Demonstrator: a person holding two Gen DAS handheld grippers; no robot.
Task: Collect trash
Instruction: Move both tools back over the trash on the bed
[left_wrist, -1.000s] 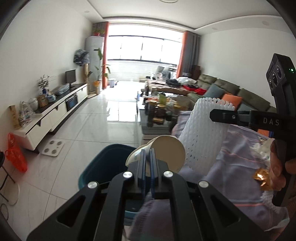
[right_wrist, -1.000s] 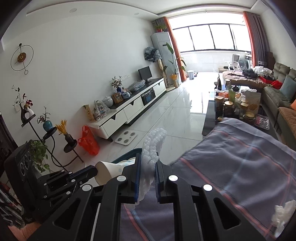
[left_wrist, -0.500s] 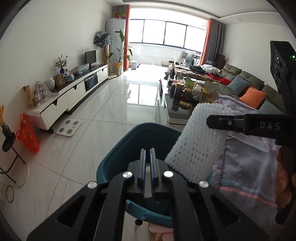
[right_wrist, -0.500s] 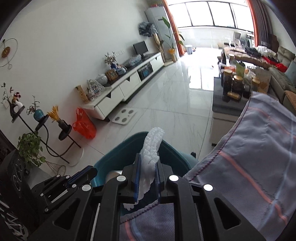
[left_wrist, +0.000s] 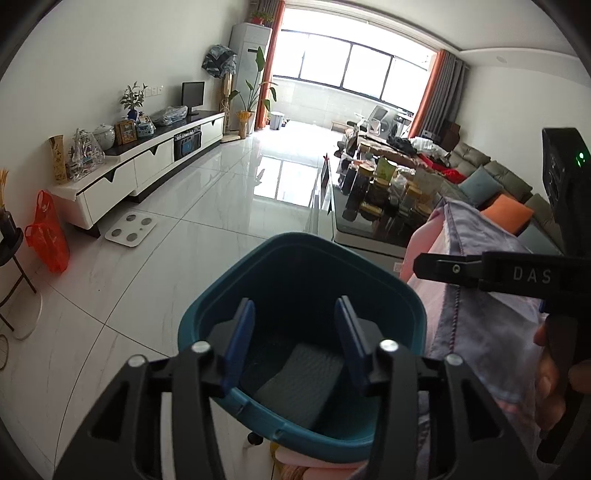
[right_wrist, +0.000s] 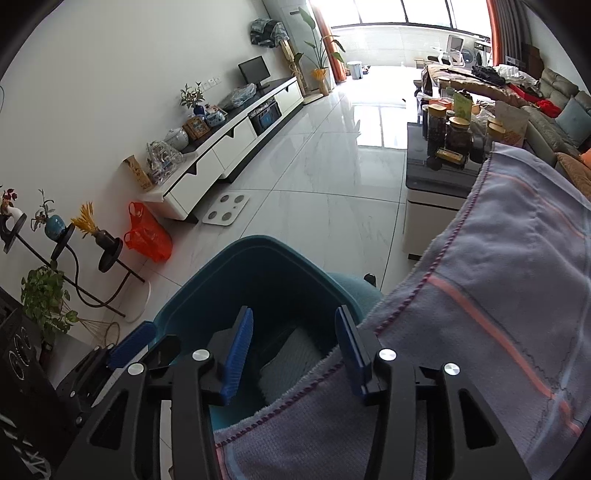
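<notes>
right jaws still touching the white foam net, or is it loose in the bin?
Apart. Right wrist view: the right gripper has just opened, nothing between its jaws; the foam net lies down inside the teal bin.

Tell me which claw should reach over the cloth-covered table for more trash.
Right, probably. The right claw hangs at the edge of the cloth, one finger already over it; the left claw is centred over the bin. Both have just opened, with nothing between them.

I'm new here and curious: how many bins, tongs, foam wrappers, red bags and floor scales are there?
Bin: 1
Tongs: 2, left tongs and right tongs
Foam wrapper: 1, in the bin
Red bag: 1
Floor scale: 1
Total: 6
</notes>
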